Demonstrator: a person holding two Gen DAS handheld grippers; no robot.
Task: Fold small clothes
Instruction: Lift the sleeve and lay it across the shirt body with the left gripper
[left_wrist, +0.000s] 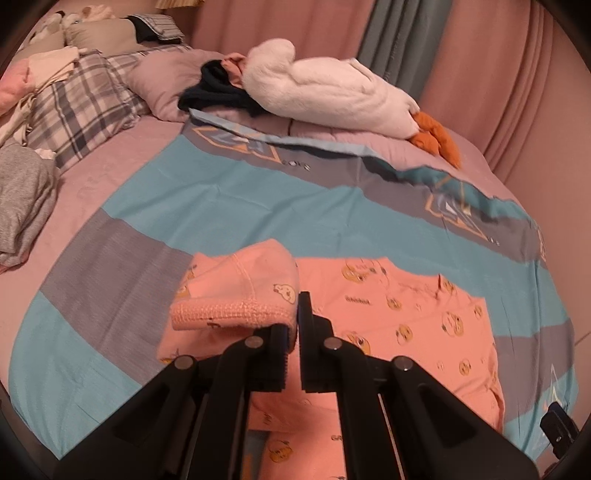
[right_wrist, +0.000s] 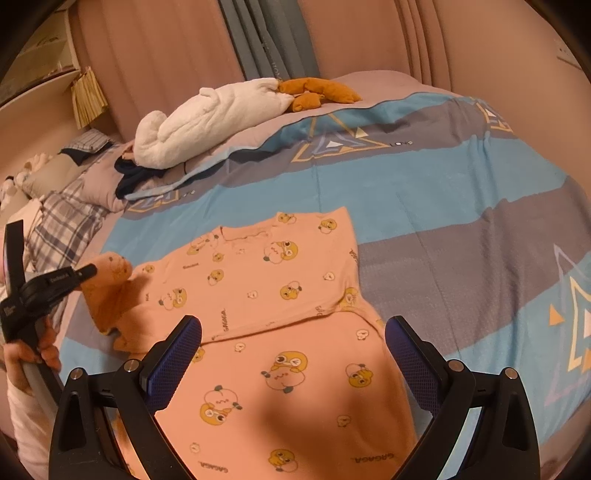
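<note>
One sleeve cuff (left_wrist: 236, 314) lifted off bedspread (left_wrist: 207, 199).

I face a wide bed (right_wrist: 461, 192) under a blue-and-grey striped cover, backed by pink pleated curtains (right_wrist: 155, 55) with a grey-blue curtain panel (right_wrist: 266, 40); plaid pillows (left_wrist: 81, 107) lie at its head, in warm, dim light.

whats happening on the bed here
A person is folding a small pink top printed with yellow cartoon chicks, spread on the blue and grey striped bed cover. The left claw is shut on the top's ribbed sleeve cuff, lifted off the cover, with the sleeve bent over toward the body. The right claw hangs open above the lower part of the top, holding nothing. A white plush goose with orange feet lies farther back on the bed.
</note>
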